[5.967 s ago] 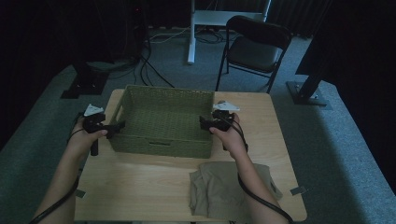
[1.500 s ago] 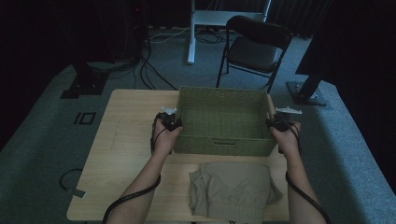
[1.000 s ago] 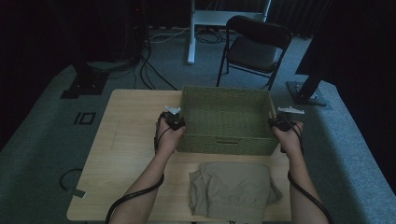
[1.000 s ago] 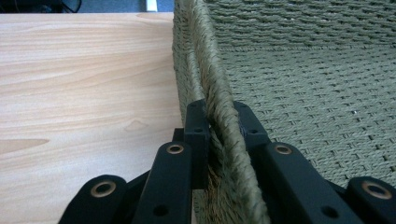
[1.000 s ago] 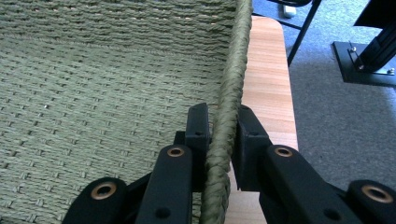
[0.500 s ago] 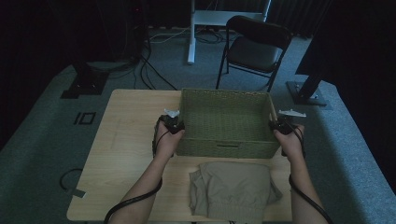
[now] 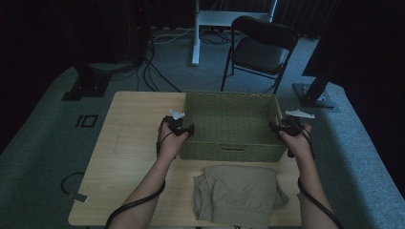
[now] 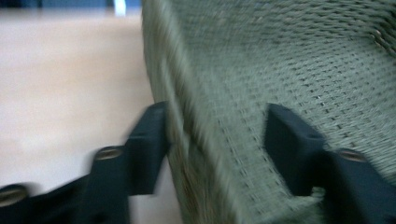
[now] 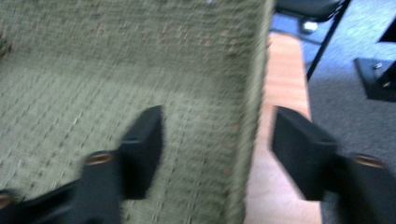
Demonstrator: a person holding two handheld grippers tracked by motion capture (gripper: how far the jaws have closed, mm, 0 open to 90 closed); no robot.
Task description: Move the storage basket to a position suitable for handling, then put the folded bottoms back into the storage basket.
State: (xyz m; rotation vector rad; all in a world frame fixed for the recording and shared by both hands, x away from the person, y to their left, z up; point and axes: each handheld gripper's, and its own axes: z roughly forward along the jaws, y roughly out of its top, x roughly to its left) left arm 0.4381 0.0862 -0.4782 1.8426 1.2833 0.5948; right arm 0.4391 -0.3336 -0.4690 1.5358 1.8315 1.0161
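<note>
High view: the rectangular olive woven basket (image 7: 231, 125) sits on the light wooden table (image 7: 129, 143), long axis running left to right, open side up, behind a folded khaki cloth (image 7: 239, 193). The left gripper (image 7: 187, 130) and right gripper (image 7: 273, 127) flank its 2 short walls.

Left gripper view: jaws have just been opening, straddling the wall without pressing.

Right gripper view: likewise released. The basket seems placed; next, withdraw both grippers.

Basket (image 7: 229, 125) between both tongs
</note>
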